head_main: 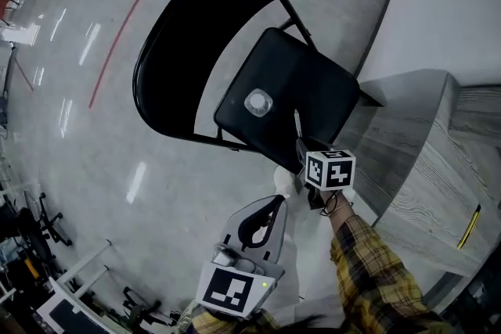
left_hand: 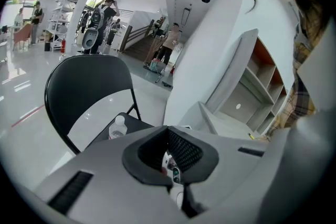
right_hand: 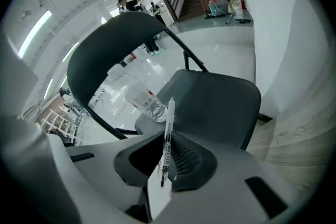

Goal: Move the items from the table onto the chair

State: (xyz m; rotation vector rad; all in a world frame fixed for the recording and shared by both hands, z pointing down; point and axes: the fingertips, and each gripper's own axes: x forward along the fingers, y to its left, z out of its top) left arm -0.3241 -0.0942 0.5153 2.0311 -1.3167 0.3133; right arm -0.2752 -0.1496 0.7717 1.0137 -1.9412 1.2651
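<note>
A: What do we have closest in?

B: The left gripper [head_main: 275, 201], low in the head view. We read its jaws as pressed together with nothing between the pads. It sits short of the chair's front edge, over the floor [head_main: 156, 192].

A: And the right side?

B: The plaid sleeve [head_main: 368, 262] leads up to the right gripper [head_main: 300, 151], which is at the seat's near edge. It is clamped on a pen [head_main: 297, 123]. In the right gripper view we see the pen standing upright between the pads, with one end poking out past the jaws. From the head view that end lies over the front part of the seat. We can't tell whether it touches the seat.

A: Anything on the chair [head_main: 313, 82]?

B: A clear bottle [head_main: 258, 102] stands upright on the black seat, cap up. It is left of the pen and apart from it. The curved backrest rises behind the bottle.

A: What about the table?

B: The wood-grain table [head_main: 423, 168] is right of the chair. We see a yellow stick [head_main: 470, 227] lying on it near the right edge, too small to identify.

A: And further out?

B: Glossy grey floor with a red line [head_main: 116, 47] beyond the backrest. The gripper views show people standing far back in the hall.
</note>
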